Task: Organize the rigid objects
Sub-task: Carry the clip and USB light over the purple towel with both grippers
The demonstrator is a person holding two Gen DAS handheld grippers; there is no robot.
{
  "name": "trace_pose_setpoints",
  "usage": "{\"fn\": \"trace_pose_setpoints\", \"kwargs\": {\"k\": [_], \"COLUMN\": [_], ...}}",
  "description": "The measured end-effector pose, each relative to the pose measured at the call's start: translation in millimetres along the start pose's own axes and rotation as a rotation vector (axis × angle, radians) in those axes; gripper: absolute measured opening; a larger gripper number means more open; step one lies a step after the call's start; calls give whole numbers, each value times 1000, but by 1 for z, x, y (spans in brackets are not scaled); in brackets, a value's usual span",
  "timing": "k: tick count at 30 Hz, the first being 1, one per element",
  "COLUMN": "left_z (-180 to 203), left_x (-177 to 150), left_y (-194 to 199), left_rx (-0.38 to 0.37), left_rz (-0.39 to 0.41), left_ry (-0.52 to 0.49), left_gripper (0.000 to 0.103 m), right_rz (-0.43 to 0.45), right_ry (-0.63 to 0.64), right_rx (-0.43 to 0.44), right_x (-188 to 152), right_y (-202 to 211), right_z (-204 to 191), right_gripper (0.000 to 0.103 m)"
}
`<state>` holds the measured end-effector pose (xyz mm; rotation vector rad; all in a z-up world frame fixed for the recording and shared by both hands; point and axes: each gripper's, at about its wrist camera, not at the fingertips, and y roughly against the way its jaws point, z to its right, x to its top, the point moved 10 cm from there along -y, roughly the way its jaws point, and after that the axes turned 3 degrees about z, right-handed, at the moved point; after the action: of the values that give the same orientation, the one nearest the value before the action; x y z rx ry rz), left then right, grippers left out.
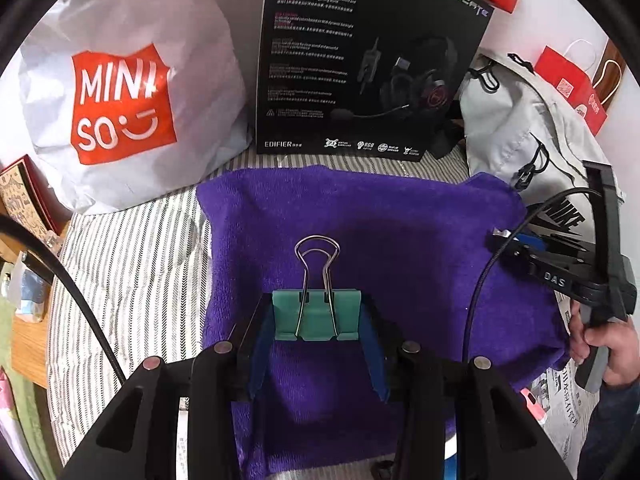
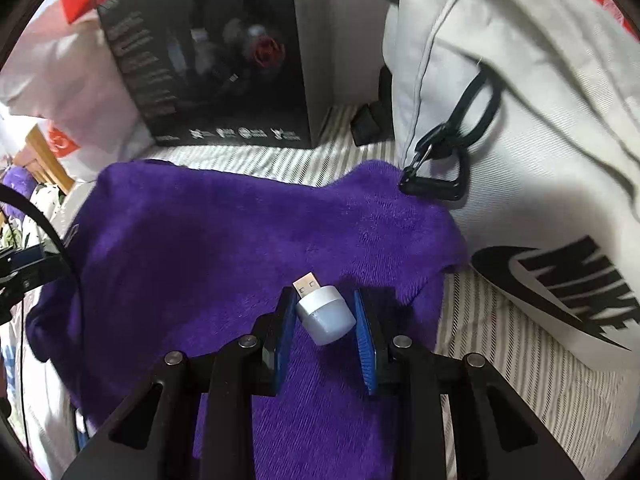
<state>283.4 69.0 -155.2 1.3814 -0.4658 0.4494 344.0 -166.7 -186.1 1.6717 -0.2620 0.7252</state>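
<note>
My left gripper (image 1: 318, 312) is shut on a teal binder clip (image 1: 316, 314), whose wire handles stick up away from the camera, above a purple towel (image 1: 400, 232). My right gripper (image 2: 324, 304) is shut on a small white USB night light (image 2: 326, 314), its metal plug pointing up and to the left, over the same purple towel (image 2: 200, 248). The right gripper's body (image 1: 588, 276) and the hand holding it show at the right edge of the left wrist view.
A white Miniso bag (image 1: 124, 112) and a black headset box (image 1: 360, 60) stand behind the towel. A grey Nike bag (image 2: 520, 140) with a black buckle strap (image 2: 436, 176) lies to the right. The towel rests on a striped sheet (image 1: 132, 256). A red paper bag (image 1: 572, 84) is at the far right.
</note>
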Motion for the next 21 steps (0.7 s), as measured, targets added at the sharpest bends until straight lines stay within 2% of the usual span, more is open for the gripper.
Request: {"fn": "trace_pose_setpoints", "kwargs": {"k": [8,10,12,21], "left_z": [0,1,2,2], "left_x": [5,8,11,17], "left_y": [-19,-27,-33,-62], "left_rx": [3,2,5,12], "left_rz": [-27,-35,-39,-74], "left_ry": [-5,-8,-8,7], "left_gripper": [39,39,39,39], "right_rz": [-38,-48,-57,-31], "right_ry": [21,35,30,34], "right_rx": [-11,9,22,27], "right_x": [2,1,1,-14], "right_y": [-13,-14,-12,31], "right_z": [-4,-9,-10,-12], "right_gripper": [32,46,54,55]}}
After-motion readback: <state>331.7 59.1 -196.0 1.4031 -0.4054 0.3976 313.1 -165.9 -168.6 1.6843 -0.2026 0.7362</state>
